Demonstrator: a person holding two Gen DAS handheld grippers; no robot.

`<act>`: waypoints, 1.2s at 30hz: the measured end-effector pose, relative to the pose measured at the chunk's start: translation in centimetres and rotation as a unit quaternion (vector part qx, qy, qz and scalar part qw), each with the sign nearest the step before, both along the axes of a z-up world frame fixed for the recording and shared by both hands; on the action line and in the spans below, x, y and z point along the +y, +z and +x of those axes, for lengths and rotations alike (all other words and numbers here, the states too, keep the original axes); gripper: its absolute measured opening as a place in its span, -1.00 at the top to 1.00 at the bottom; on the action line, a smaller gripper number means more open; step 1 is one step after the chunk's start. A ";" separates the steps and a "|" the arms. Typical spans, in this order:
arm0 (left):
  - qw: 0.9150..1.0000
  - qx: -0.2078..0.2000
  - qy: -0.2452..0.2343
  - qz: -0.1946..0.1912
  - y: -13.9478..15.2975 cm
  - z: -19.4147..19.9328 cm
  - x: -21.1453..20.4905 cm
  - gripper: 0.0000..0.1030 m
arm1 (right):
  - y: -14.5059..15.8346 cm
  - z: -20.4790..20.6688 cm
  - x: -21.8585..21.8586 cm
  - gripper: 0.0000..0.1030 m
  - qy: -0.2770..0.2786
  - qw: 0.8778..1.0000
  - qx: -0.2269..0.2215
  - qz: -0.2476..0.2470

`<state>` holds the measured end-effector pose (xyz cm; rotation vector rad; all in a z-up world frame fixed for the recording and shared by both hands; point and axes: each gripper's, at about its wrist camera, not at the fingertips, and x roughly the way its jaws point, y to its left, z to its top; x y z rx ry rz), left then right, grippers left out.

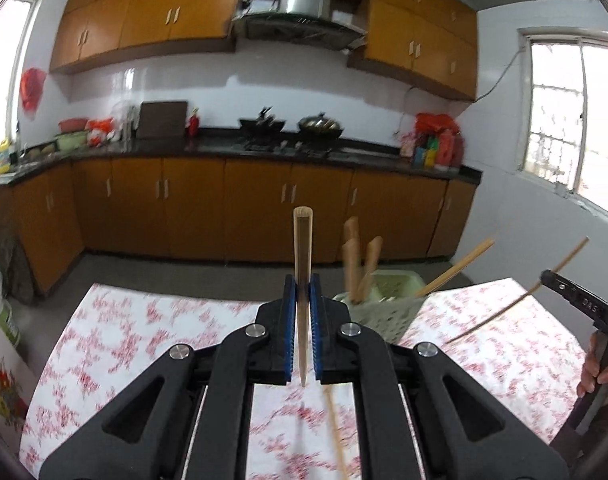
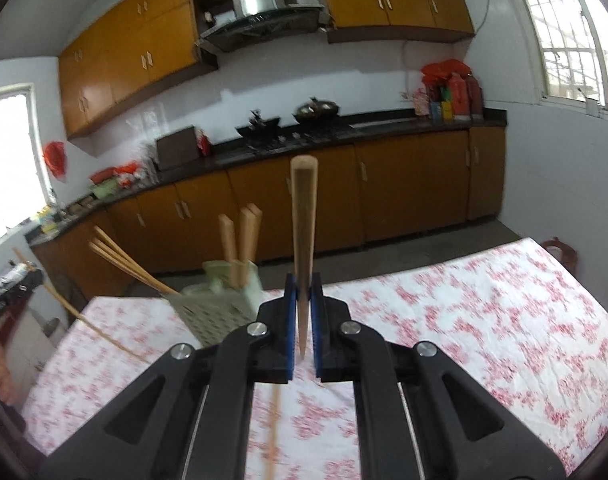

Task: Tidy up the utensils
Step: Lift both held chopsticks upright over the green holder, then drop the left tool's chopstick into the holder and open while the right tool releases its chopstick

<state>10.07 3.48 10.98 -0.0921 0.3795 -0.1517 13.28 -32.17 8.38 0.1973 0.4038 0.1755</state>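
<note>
The left gripper (image 1: pixel 302 286) is closed tight on a wooden chopstick (image 1: pixel 302 248), which stands nearly upright between the blue pads, thick end up. The right gripper (image 2: pixel 302 286) is clamped the same way on a second chopstick (image 2: pixel 303 216).

Both hang above a table with a red-and-white flowered cloth (image 1: pixel 151 320). On it stands a pale green utensil basket (image 1: pixel 388 308), just right of the left gripper and just left of the right one. Several wooden handles (image 1: pixel 356 264) stick up from it, and more chopsticks (image 1: pixel 456 268) lean out sideways. A blurred stick, probably another chopstick (image 1: pixel 336 432), lies on the near cloth.

Beyond the table runs a kitchen counter (image 1: pixel 223 148).
</note>
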 end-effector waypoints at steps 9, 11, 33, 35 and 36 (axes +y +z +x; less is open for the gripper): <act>0.997 -0.060 -0.034 -0.026 4.2 0.1 -3.7 0.86 | 4.4 -0.1 2.4 0.85 0.047 0.997 -0.049 0.022; 0.996 -0.077 -0.027 -0.043 4.9 0.8 -4.0 0.86 | 4.9 0.3 3.0 0.85 0.047 0.997 -0.059 0.022; 0.998 -0.028 0.017 -0.056 0.3 7.4 -5.3 0.86 | 0.5 8.4 7.4 0.80 0.037 0.999 0.006 -0.013; 0.998 -0.022 0.014 -0.060 0.2 7.2 -5.0 0.85 | 0.4 8.1 7.3 0.74 0.035 0.999 0.004 -0.012; 0.998 -0.022 0.012 -0.063 0.2 7.1 -4.9 0.85 | 0.5 8.0 7.3 0.66 0.035 0.999 0.002 -0.011</act>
